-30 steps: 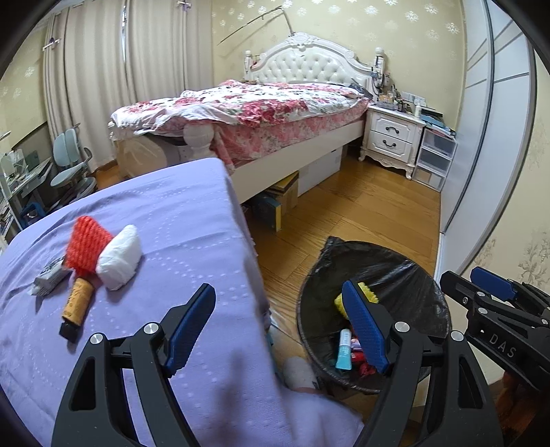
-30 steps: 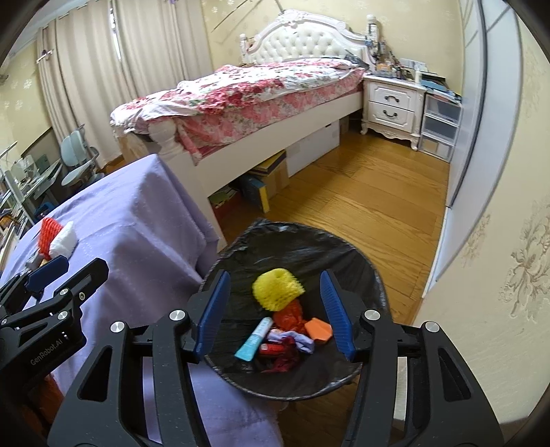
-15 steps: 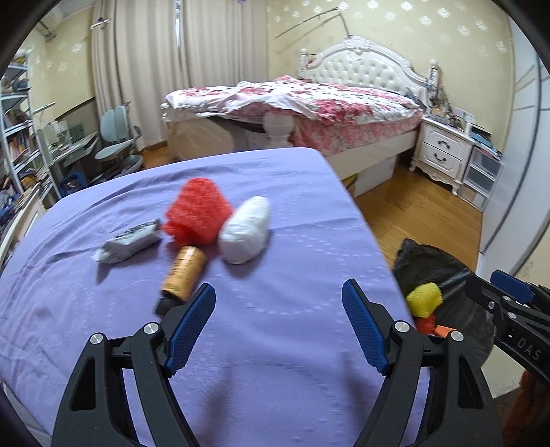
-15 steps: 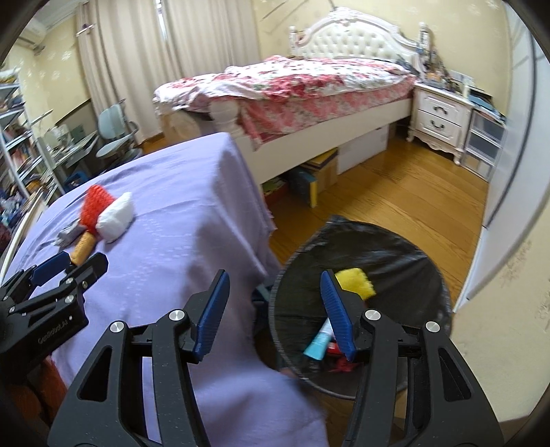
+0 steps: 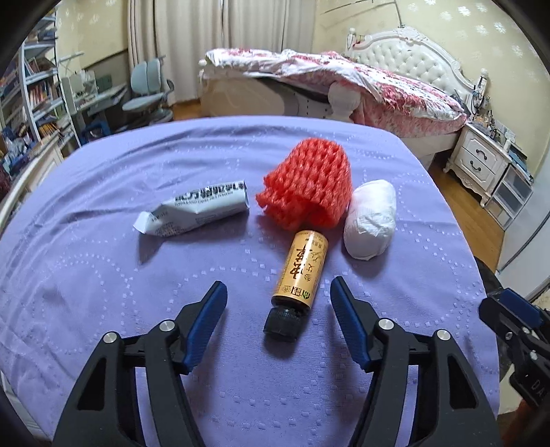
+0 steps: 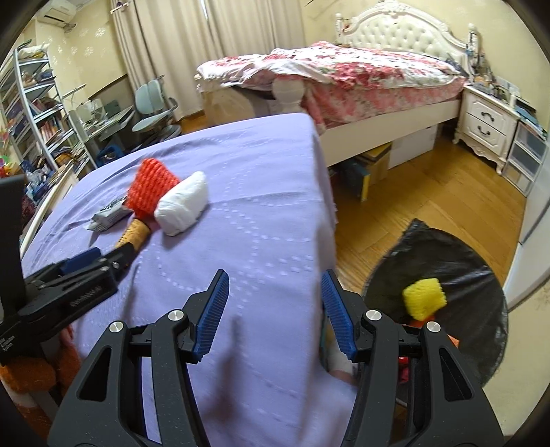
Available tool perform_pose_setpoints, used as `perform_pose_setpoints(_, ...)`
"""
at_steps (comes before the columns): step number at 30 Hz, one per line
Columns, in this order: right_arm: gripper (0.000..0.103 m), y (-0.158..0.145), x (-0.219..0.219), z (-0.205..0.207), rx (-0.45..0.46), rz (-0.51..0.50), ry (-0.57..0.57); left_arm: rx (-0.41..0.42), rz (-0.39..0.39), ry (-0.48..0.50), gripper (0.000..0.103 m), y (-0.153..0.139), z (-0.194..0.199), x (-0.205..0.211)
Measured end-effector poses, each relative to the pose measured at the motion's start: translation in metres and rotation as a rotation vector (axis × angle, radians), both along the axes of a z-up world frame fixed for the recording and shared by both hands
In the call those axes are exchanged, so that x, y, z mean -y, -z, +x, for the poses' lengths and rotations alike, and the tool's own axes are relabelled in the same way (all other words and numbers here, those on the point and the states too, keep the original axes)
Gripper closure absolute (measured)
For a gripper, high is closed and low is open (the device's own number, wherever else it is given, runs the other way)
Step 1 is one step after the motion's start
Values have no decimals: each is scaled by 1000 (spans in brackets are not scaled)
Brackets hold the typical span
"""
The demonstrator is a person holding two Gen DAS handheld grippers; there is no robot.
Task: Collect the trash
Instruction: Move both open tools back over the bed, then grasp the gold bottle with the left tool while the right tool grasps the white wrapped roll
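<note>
The setting is a home bedroom. Evidence: a bed with a white tufted headboard and a pink floral quilt; a white two-drawer nightstand beside the bed; full-length curtains on the far wall; patterned wallpaper; wood plank flooring. A study corner — bookshelves, a desk and a pale swivel chair — occupies the left side. Storage boxes sit under the bed frame.
</note>
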State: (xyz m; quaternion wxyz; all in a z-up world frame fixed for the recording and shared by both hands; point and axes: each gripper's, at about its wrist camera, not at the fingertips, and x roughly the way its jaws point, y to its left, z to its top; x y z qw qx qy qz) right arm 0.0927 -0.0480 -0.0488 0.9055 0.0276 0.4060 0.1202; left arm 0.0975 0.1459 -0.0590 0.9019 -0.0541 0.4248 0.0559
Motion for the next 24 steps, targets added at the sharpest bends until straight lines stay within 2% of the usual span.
perform_pose_setpoints(5,48,3,-20,6,-14,-1,-27,-15,8,44,71,2,-1,2)
perform_pose_setpoints(6,48,3,-26,7,-17,0,-34,-12,14,51,74,2,-2,2)
perform_pose_setpoints(13,48,5,-51,17,-31,2,-72,4,-9,60,75,0,-11,-8)
perform_pose_setpoints(24,48,10,-97,38,-38,-20,-104,13,7,-25,75,-1,-26,-52)
